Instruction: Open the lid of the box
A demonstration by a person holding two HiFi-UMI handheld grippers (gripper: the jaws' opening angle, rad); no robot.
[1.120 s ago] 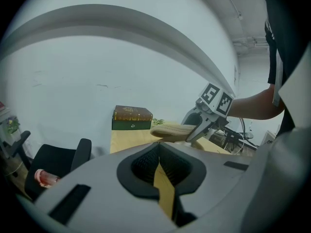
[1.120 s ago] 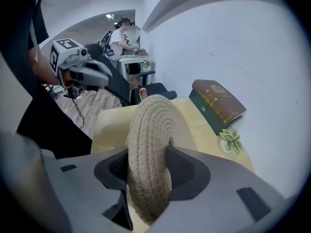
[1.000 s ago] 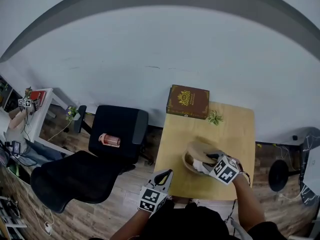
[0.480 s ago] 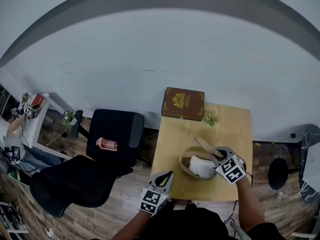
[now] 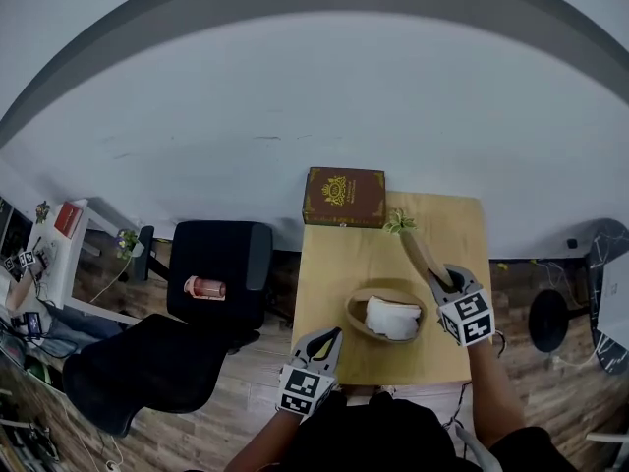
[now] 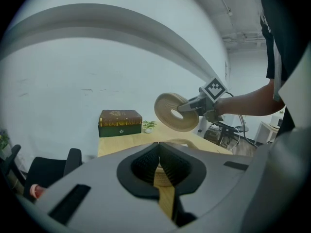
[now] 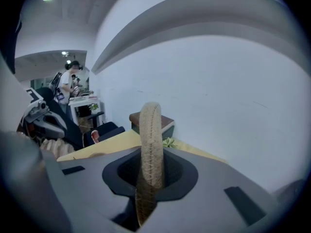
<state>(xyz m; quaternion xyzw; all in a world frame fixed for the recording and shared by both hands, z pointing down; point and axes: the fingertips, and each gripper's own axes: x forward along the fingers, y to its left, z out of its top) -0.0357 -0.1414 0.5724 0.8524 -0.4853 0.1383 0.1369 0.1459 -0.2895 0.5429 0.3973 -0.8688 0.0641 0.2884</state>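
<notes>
Lid [image 5: 423, 257] of the round woven box [image 5: 352, 313] is already off and held in the air; the box itself sits open on the pale wooden table [image 5: 334, 264], toward the near edge, with something white and folded [image 5: 393, 318] inside.

Nearest the person, the left claw [image 5: 327, 338] hangs at the table's near edge, just short of the box; its jaws are pressed together on nothing, and it touches neither box nor lid. A little further on and to the right, the right claw [image 5: 445, 283] pinches the lid by its rim; the lid, a flat coiled disc, stands almost on edge above the table, beside and just beyond the box and clear of it.

Beyond the lid, near the far edge, stands a small green plant [image 5: 398, 223]; at the far left corner lies a dark brown case [image 5: 344, 197] with a gold crest, shut. Left of the table, on the wood floor, are black office chairs [image 5: 221, 256]; behind everything is a plain pale wall [image 5: 295, 116].

The opening step looks all but complete; what seems left is parking the lid. That calls for lowering it flat onto bare table to the right of the box, keeping it short of the plant, and only then spreading the right claw.
</notes>
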